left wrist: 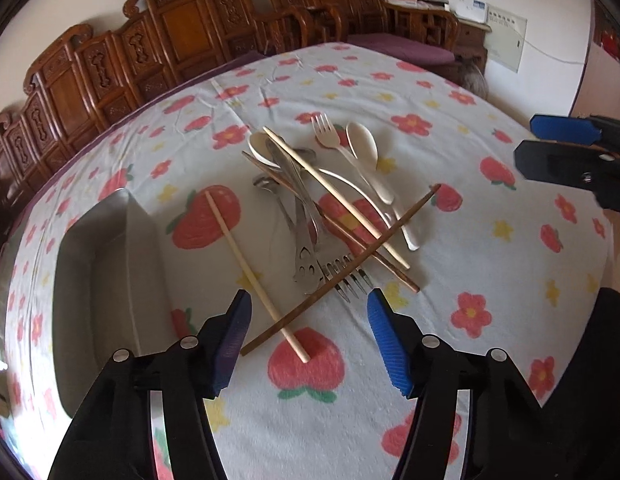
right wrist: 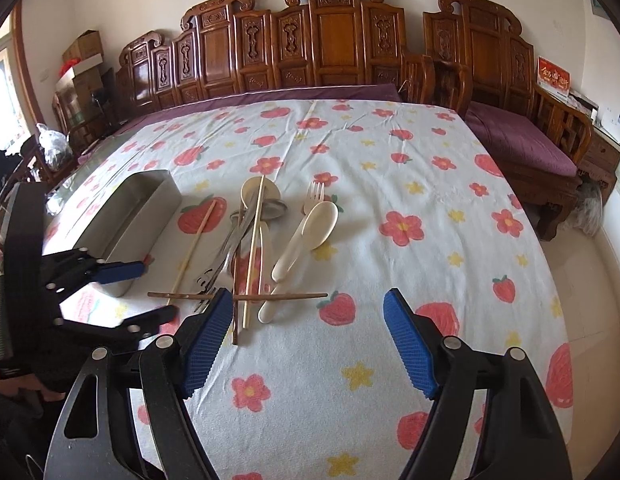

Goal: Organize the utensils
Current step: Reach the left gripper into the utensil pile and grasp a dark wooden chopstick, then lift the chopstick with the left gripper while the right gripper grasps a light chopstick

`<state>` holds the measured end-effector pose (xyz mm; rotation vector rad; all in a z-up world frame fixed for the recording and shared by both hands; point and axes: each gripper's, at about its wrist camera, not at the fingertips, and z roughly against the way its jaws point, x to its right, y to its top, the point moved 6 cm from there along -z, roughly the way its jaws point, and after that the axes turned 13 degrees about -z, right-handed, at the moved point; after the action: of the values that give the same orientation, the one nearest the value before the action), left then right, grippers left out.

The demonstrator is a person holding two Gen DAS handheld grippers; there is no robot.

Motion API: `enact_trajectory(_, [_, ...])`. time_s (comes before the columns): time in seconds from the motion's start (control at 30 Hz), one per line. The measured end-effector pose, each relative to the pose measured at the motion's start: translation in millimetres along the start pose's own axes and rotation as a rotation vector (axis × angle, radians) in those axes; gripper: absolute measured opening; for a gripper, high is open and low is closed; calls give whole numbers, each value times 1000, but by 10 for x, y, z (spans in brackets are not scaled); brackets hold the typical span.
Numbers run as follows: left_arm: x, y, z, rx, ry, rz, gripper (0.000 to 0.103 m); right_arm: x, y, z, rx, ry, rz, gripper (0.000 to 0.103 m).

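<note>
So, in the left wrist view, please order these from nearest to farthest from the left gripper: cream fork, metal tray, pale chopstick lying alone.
1. Pale chopstick: its near end lies between the left gripper's fingers.
2. Metal tray: on the left side, beside the left finger.
3. Cream fork: far back, beyond the utensil pile.

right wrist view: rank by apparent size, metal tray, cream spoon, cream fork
1. metal tray, clearly largest.
2. cream spoon and cream fork: not rankable. The spoon shows more, but it lies over the fork's handle and hides most of it, so only the fork's tines and neck are visible.
</note>
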<state>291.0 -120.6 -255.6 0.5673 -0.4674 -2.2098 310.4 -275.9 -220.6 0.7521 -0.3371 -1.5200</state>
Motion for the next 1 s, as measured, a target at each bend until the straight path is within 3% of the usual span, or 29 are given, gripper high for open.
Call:
enact_trajectory(0.2, [2,29,-214,-44,-6,-38,44,6,-14,-19,-10,1,-6,80])
enact_trajectory(0.43, [-52,65,-341,-69,-107,17,38,5,-34,-44,-22,-6,1,79])
enact_trajectory(0.67, [27,62,-319,-82,-148,3,11,46,-56,-94,-38,-21,-5,79])
enact_trajectory(1.0, [62,41,-274,-90,-184,29,4,51,-60,-96,-39,-23,-4,80])
